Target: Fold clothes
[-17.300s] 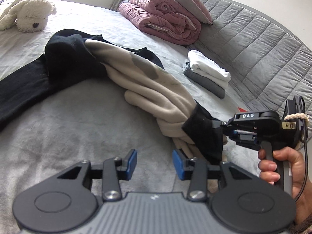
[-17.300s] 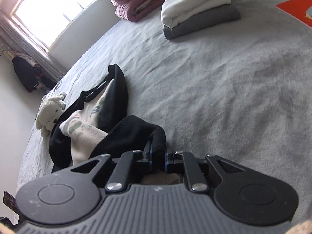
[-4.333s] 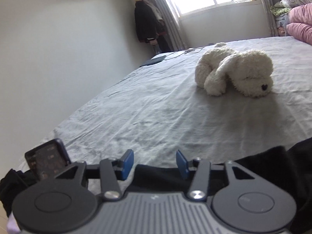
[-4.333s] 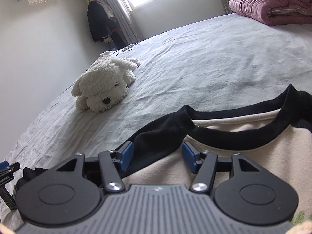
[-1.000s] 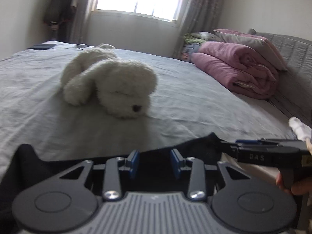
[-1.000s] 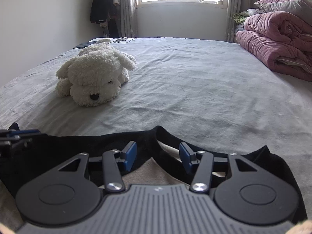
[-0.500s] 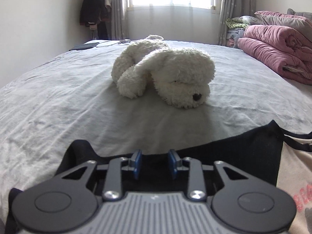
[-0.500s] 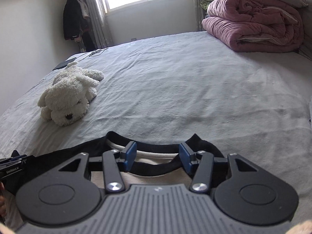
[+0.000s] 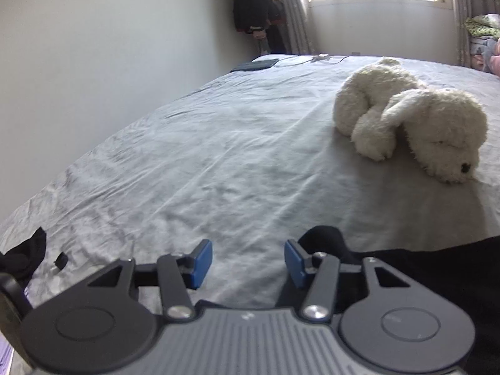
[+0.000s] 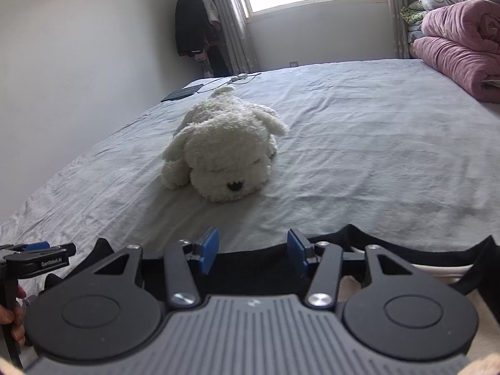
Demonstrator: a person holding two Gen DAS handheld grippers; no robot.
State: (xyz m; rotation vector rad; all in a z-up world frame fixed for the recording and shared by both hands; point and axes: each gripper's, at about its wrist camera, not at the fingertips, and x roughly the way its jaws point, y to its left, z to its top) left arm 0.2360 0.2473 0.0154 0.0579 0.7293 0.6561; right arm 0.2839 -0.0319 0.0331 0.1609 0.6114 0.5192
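The garment is a beige top with black sleeves and a black neckline, lying flat on the grey bed sheet. In the left wrist view its black fabric lies to the right of my left gripper. That gripper's jaws are opening, with only bare sheet between them. A black hump of cloth sits just behind the right finger. My right gripper stands open just above the black shoulder band, which lies beneath its fingers and is not pinched. A hand holds the left gripper at the left edge of the right wrist view.
A white plush dog lies on the bed just beyond the garment. Folded pink quilts are stacked at the far right. A dark flat device and a cable lie near the far edge. A wall borders the bed's left side. A scrap of black cloth shows at the lower left.
The left gripper's jaws widened off the black fabric and it swung left, so the cloth now lies to its right. The right gripper turned left from the neckline to the black shoulder.
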